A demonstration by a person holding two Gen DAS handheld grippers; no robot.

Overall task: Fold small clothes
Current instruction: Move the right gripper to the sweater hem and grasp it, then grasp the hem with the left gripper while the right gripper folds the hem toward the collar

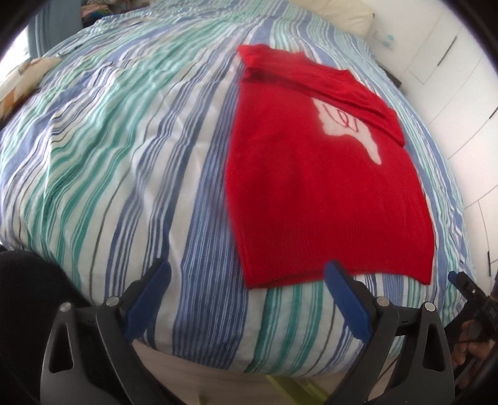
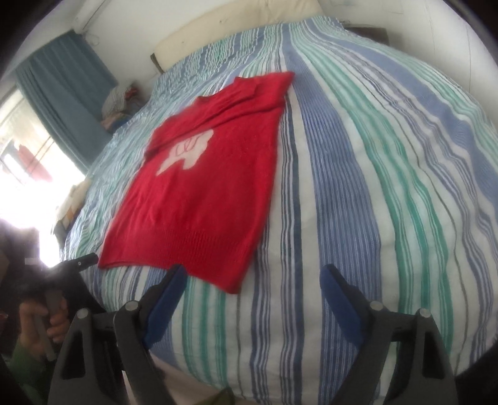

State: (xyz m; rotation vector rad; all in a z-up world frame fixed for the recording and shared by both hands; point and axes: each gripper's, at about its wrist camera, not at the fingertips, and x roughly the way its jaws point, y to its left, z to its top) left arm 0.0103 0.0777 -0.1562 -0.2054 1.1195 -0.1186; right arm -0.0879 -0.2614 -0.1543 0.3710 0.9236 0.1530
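Red sweater [image 1: 326,193] is what's getting folded, and it's lying flat on the striped duvet [image 1: 124,155] with its hem at the near edge of the bed and the neck pointing away toward the headboard [image 2: 236,28]. So the long axis runs straight away from whoever's holding the tools.

Nearest to me are the two grippers. The left gripper [image 1: 247,268] has its jaws spread wide with nothing in them; the hem's left corner sits just ahead, between the blue pads [image 1: 345,299], not pinched yet. The right gripper [image 2: 252,274] is also wide apart and empty, and the hem's right corner lies just ahead of its left pad. You can see the person's hand [image 2: 43,324] wrapped around the left tool's handle from the right camera.

Each claw looks lined up with its own hem corner, so neither is obviously closer. My guess is the next move is grabbing both corners and carrying the hem up toward the neck.

Further along, both sleeves seem already folded across the chest, partly covering a white motif [image 2: 186,152]. Past the sweater it's just more duvet, then a teal curtain [image 2: 65,90] by the bright window.
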